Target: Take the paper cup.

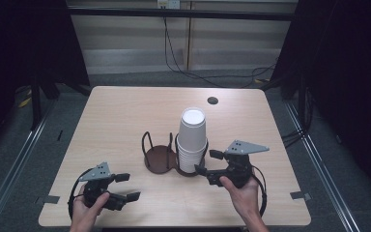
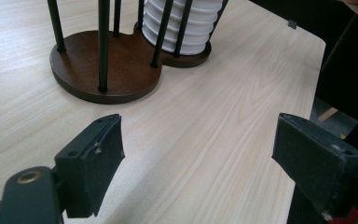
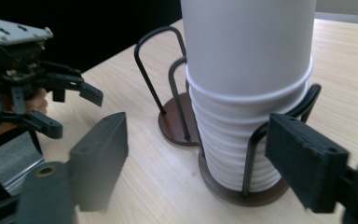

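Hovering with fingers wide and empty, the right gripper [image 1: 206,168] faces the cup stack [image 1: 192,140]; the left gripper [image 1: 126,187] sits wide apart over the bench [image 1: 125,111].

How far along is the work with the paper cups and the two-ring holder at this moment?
Done: nothing moved yet. The stack of white cups sits in one ring of the holder; the other ring has no cups. In hand: the right tool, open, is close beside the stack, not touching it. The left tool is open over the table. Left: gripping and moving cups, probably.
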